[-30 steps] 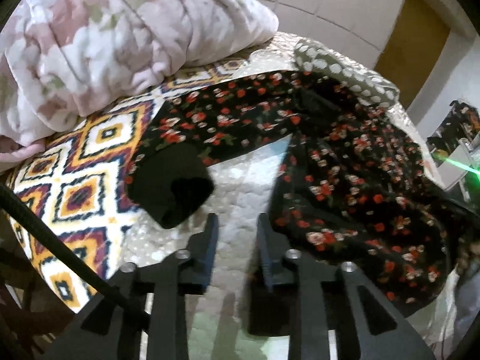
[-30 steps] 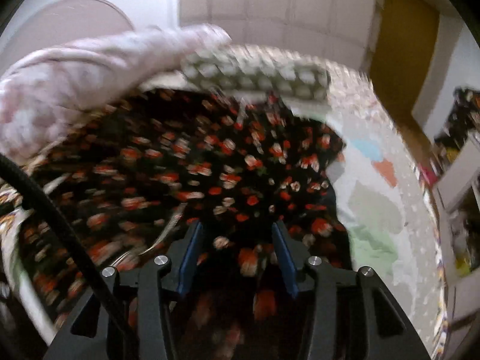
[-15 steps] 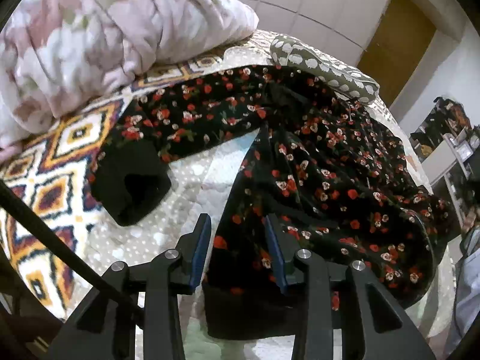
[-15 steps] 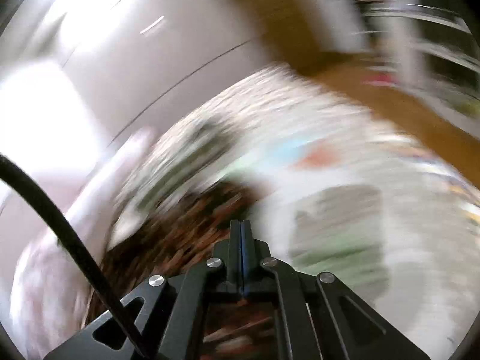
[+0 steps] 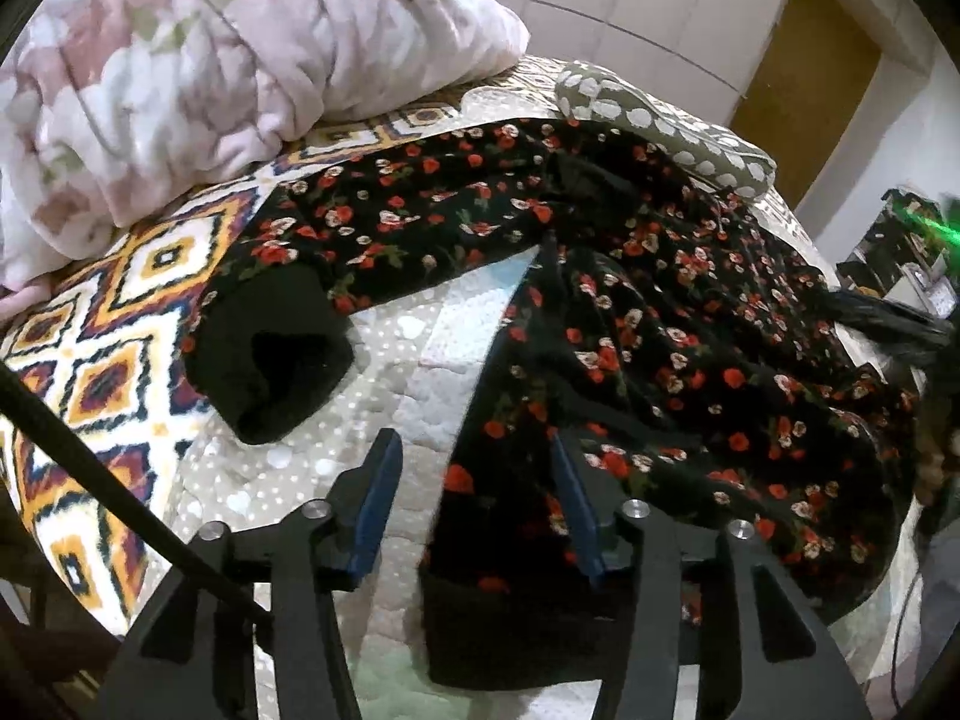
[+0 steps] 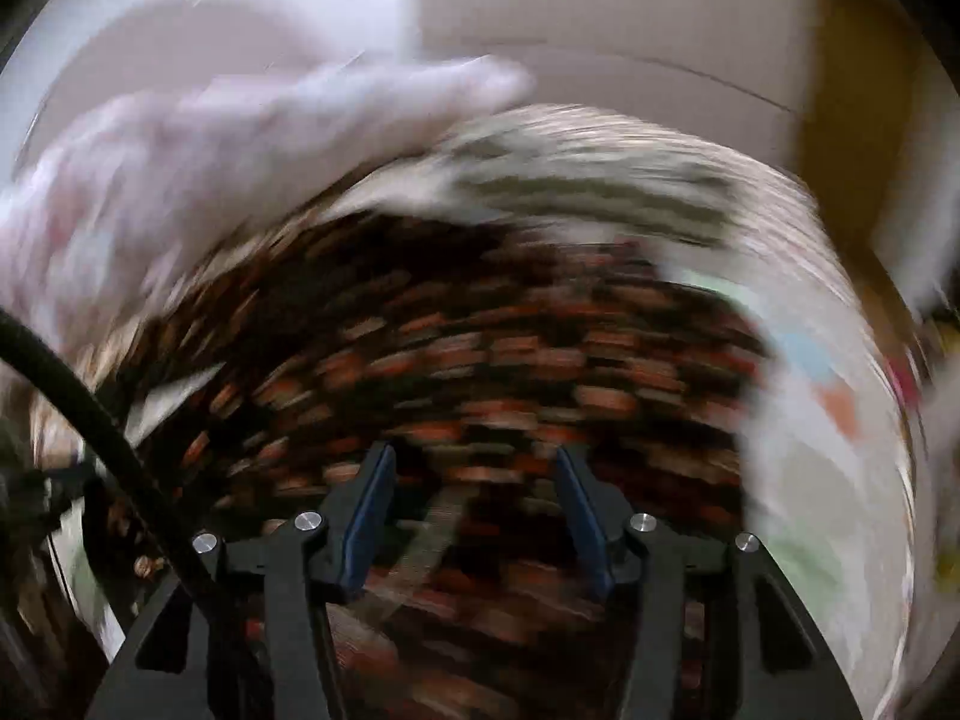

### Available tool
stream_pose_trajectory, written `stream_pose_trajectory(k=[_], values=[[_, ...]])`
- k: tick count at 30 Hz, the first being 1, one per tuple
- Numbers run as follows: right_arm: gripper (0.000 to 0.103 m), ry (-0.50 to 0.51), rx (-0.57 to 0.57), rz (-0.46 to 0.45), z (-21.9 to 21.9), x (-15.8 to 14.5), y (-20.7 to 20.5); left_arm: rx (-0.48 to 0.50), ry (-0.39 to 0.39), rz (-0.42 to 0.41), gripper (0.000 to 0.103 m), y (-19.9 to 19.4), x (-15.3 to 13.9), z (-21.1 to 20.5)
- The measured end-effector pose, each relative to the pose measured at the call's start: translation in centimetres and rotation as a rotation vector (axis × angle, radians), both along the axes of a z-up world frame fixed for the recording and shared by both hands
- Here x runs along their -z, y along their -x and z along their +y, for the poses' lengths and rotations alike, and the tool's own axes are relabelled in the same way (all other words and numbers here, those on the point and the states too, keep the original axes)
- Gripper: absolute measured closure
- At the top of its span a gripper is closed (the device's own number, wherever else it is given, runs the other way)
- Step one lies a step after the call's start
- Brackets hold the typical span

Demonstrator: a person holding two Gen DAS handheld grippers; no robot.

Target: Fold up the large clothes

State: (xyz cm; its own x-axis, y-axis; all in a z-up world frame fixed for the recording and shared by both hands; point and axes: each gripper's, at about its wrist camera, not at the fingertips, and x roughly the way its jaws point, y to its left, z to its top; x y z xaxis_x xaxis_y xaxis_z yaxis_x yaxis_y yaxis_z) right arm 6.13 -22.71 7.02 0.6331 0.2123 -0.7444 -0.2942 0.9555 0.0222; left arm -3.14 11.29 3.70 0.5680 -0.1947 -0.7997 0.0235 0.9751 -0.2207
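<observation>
While our left gripper (image 5: 474, 474) gapes empty over the floral garment's (image 5: 660, 324) near hem, our right gripper (image 6: 474, 480), equally open, blurs above it.

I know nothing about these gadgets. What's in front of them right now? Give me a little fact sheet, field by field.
Setting: bed with a dotted quilt
Garment: black floral dress spread out, one sleeve's black cuff lying on the patterned blanket
Also on bed: pink fleece blanket, spotted pillow
Left gripper: open, its fingers either side of the dress's near edge
Right gripper: open over the dress; view blurred by motion
Folding: none visible
</observation>
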Motion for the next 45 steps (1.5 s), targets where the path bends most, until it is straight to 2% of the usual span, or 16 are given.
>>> stream_pose_trajectory(k=[4,7,8,9,10,12,14,17,23,28,29,31,32,37,40,45], values=[[0.044,0.201,-0.092,0.023,9.1,3.9,-3.5,-0.018,0.024,0.014,0.052,-0.2,0.7,1.5],[0.046,0.229,-0.058,0.043,11.7,5.7,-7.0,-0.029,0.027,0.019,0.052,0.0,1.0,2.4],[0.052,0.229,-0.043,0.051,12.3,6.3,-8.3,-0.031,0.027,0.021,0.052,0.0,1.1,2.5],[0.086,0.233,-0.035,0.059,12.8,6.8,-9.4,-0.032,0.026,0.023,0.052,0.0,1.2,2.7],[0.098,0.221,-0.028,0.083,13.1,7.3,-10.3,-0.033,0.025,0.024,0.052,0.0,1.3,2.8],[0.099,0.11,0.033,0.087,11.5,6.3,-12.2,-0.035,0.028,0.022,0.052,0.0,1.4,3.0],[0.099,-0.057,0.13,0.04,7.7,3.2,-11.7,-0.039,0.026,0.026,0.052,-0.2,1.5,3.1],[0.099,-0.138,0.282,-0.015,0.4,-0.4,-10.5,-0.042,0.031,0.028,0.049,-0.6,1.6,3.1],[0.099,-0.096,0.784,-0.066,-21.1,-3.8,-4.3,-0.044,0.032,0.018,0.044,-0.9,1.4,3.0],[0.093,-0.058,1.223,0.073,-35.3,-1.2,2.4,-0.045,0.06,0.04,0.037,-1.4,1.7,3.0],[0.092,-0.083,1.23,0.07,-36.3,-0.9,4.0,-0.038,0.069,0.045,0.034,-1.6,1.9,2.9],[0.066,-0.113,1.166,0.054,-36.0,-0.8,6.1,-0.02,0.082,0.057,0.033,-1.9,2.3,2.6],[0.061,-0.126,1.108,0.047,-35.2,-0.7,7.1,-0.011,0.089,0.061,0.032,-2.0,2.5,2.5],[0.056,-0.411,0.725,0.064,-28.3,2.6,12.7,0.057,0.195,0.106,0.03,-2.6,4.1,1.9],[0.049,-0.532,0.534,0.102,-23.5,5.7,15.6,0.042,0.194,0.05,0.025,-2.5,4.6,1.2],[0.032,-0.485,0.48,0.065,-19.5,8.0,17.4,0.183,0.253,0.052,0.023,-1.7,5.2,-1.1]])
